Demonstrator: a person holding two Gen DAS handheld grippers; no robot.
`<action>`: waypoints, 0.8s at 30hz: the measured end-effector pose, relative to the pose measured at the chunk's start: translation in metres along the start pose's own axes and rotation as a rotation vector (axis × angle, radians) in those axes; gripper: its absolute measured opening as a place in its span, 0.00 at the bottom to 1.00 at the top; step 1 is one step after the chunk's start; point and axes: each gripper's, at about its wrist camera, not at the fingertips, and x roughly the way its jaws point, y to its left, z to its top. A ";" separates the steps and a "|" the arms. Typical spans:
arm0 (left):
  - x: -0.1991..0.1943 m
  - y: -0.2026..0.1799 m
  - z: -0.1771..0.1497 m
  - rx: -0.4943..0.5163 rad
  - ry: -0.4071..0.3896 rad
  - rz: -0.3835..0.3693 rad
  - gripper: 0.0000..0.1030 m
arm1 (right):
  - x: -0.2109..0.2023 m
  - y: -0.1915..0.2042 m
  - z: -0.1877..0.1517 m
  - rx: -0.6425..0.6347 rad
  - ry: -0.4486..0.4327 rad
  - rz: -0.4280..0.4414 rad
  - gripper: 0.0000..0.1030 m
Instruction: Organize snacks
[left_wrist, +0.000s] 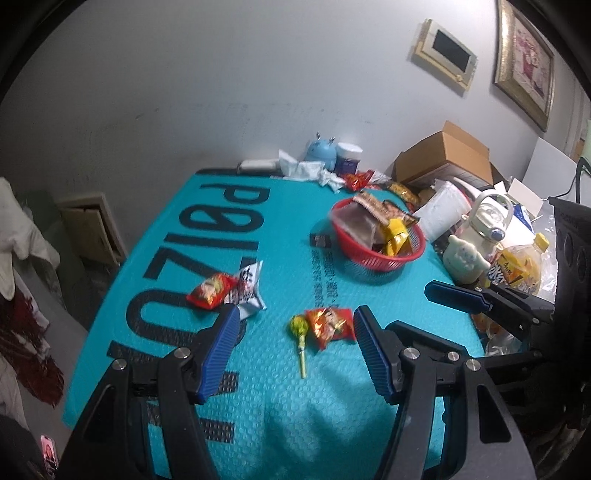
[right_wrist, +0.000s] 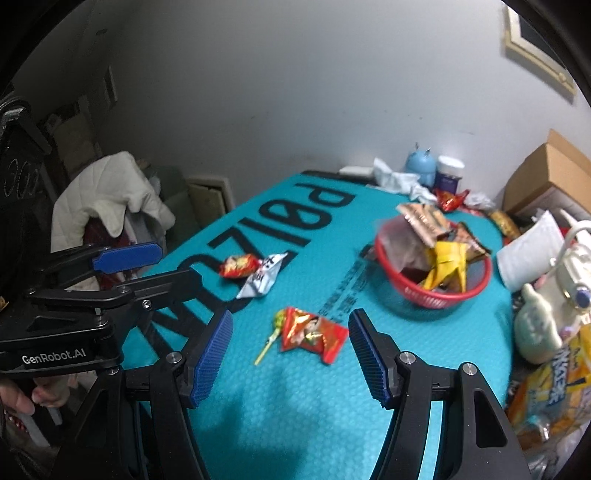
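Both hand-held grippers wide, empty: left hand-held gripper (left_wrist: 293, 352), right hand-held gripper (right_wrist: 290, 356) angled down over red snack packet (right_wrist: 314, 332) beside lollipop (left_wrist: 300, 332) on worktop (right_wrist: 314, 424); red basket (right_wrist: 434, 291) beyond, already part-filled, likely destination.

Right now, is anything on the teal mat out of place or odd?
Yes. Four snacks lie loose on the teal mat outside the red basket: a red packet against a white packet, and a lollipop beside another red packet. The basket's own packets stick up untidily. Nothing looks spilled or damaged.
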 end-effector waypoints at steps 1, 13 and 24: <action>0.002 0.003 -0.001 -0.008 0.007 0.000 0.61 | 0.003 0.001 0.000 -0.001 0.008 0.003 0.64; 0.041 0.035 -0.005 -0.082 0.097 -0.007 0.61 | 0.048 -0.006 0.003 0.013 0.094 0.044 0.64; 0.088 0.055 -0.008 -0.144 0.191 -0.001 0.61 | 0.094 -0.026 -0.008 0.071 0.205 0.022 0.64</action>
